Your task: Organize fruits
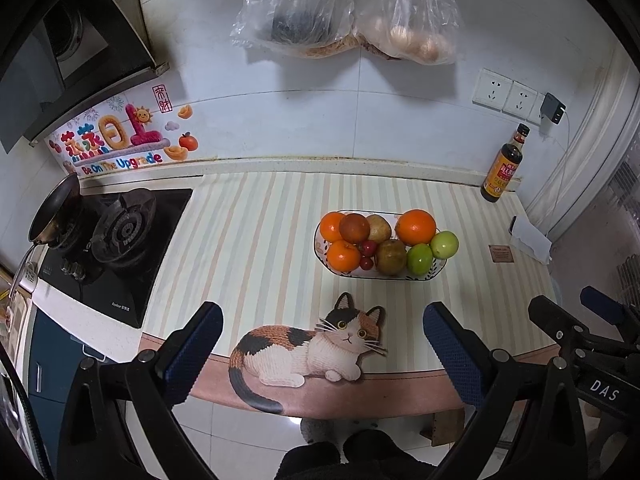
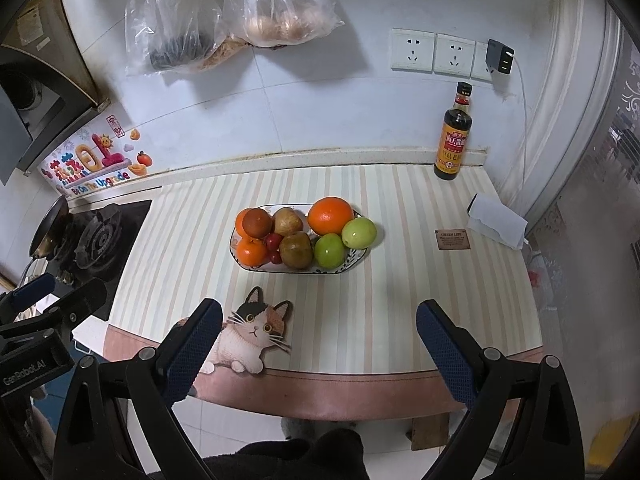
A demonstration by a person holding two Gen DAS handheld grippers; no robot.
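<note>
A white patterned oval bowl stands on the striped counter mat, filled with fruit: a big orange, smaller oranges, two green apples, brown fruits and small red fruits. My left gripper is open and empty, above the counter's front edge, well short of the bowl. My right gripper is open and empty, likewise short of the bowl. Each gripper shows at the edge of the other's view.
A cat-shaped mat lies at the front edge. A gas stove with a pan is left. A sauce bottle, folded paper and a small card stand right. Plastic bags hang on the wall.
</note>
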